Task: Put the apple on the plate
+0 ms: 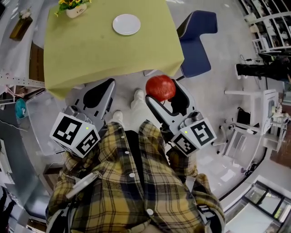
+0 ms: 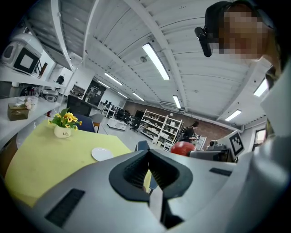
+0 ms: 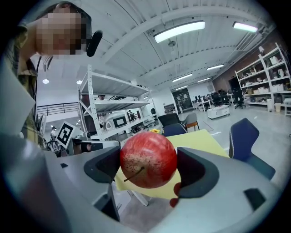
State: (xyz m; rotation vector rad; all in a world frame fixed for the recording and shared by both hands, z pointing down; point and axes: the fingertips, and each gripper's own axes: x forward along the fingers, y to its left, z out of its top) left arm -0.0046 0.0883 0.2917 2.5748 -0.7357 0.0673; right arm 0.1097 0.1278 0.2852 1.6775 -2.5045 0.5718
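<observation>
A red apple [image 1: 160, 87] is clamped between the jaws of my right gripper [image 1: 162, 92], held in the air just off the near edge of the table. In the right gripper view the apple [image 3: 148, 159] fills the gap of the gripper [image 3: 148, 163], stem toward the camera. The white plate [image 1: 126, 24] lies bare on the yellow-green tablecloth [image 1: 104, 50], far from both grippers. My left gripper [image 1: 106, 88] hovers beside the table's near corner, its jaws [image 2: 149, 170] pressed together with nothing between them. From there the plate [image 2: 102, 154] and the apple [image 2: 183, 148] both show.
A pot of yellow flowers [image 1: 72, 7] stands at the table's far left. A blue chair [image 1: 195, 41] is right of the table. White stands and equipment [image 1: 254, 123] crowd the right side. The person's feet [image 1: 136, 98] are on the grey floor below the grippers.
</observation>
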